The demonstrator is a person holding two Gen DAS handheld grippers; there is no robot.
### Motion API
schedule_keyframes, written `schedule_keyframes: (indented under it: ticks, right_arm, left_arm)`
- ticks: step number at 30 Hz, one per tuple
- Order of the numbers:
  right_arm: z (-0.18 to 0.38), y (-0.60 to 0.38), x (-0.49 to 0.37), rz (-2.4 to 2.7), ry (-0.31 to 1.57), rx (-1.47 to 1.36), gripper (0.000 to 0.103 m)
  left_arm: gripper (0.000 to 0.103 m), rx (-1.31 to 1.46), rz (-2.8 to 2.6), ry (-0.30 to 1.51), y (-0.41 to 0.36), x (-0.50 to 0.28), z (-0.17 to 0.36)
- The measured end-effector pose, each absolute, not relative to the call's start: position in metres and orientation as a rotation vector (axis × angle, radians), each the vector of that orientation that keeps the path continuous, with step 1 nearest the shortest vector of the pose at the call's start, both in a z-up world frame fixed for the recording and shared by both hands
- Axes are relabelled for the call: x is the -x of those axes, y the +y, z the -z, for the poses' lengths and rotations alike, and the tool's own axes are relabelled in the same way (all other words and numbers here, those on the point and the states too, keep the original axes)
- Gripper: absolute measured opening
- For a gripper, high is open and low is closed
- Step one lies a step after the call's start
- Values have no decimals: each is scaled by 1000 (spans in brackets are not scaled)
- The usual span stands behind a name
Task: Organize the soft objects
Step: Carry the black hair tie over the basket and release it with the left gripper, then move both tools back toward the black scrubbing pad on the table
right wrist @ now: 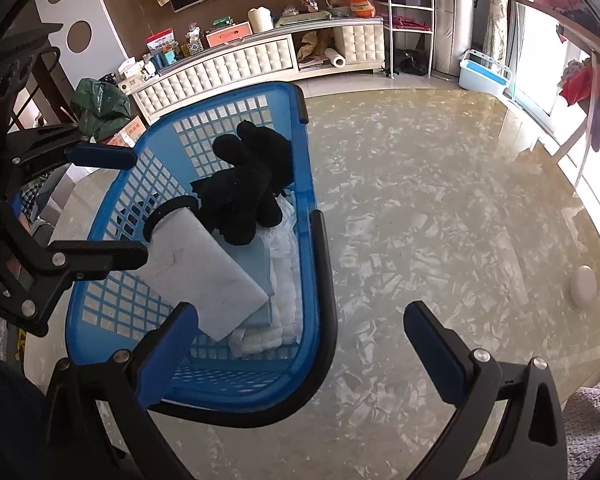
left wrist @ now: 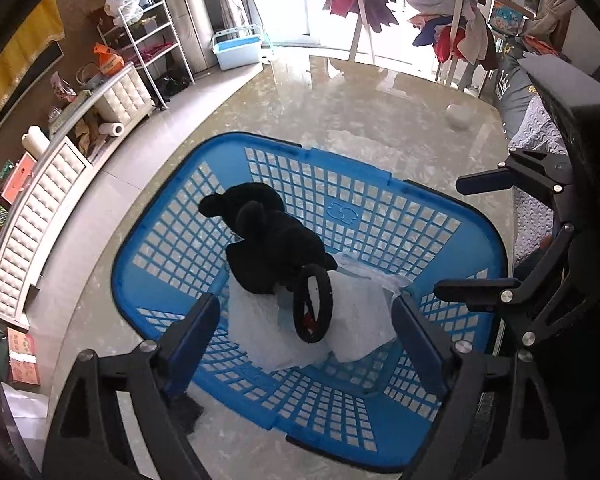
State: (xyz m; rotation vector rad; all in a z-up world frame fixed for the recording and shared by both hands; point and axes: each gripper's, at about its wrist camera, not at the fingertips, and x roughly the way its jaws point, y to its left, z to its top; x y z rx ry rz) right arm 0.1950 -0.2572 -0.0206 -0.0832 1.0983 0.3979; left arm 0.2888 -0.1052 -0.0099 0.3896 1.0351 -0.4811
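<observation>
A blue plastic laundry basket (left wrist: pixel 380 216) with lattice walls is seen standing on a glossy marbled tabletop (left wrist: pixel 380 100). Inside it, a black plush toy (left wrist: pixel 268 240) is laid on top of folded white cloths (left wrist: pixel 352 316), and a black ring-shaped object (left wrist: pixel 312 304) is propped against the toy's lower end. In the right wrist view the same basket (right wrist: pixel 316 264) is shown from the side: the plush toy (right wrist: pixel 244 188) is piled at the far end, a pale grey-white folded piece (right wrist: pixel 208 272) is rested on a light blue folded cloth (right wrist: pixel 260 280), and quilted white fabric (right wrist: pixel 288 320) is tucked along the near wall.

The left gripper (left wrist: pixel 304 340) is held over the basket's near rim, its jaws spread wide with nothing between them. The right gripper (right wrist: pixel 300 356) is held beside the basket, its jaws likewise spread apart and empty, one finger over the basket's corner and the other over bare tabletop.

A small white rounded object (right wrist: pixel 584 284) is seen lying on the table well apart from the basket. A light blue tub (left wrist: pixel 236 46) is set on the floor by the window.
</observation>
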Motion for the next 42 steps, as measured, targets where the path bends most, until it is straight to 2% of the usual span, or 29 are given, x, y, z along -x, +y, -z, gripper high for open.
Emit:
schedule_keyframes:
  ticks: [3,16,42]
  right_arm:
    - [16,-253,-194,-398,1090,99,103]
    - [-4,-211,-180,-415,1050,208,103]
    - [-7,-75,-182,-578,1013,397,103]
  left_arm:
    - [103,-371,477,1015,-100,-281,2]
    - [103,-282,394,941,-44,-233,-23]
    - [103,-52,79,950,111,-163,-5]
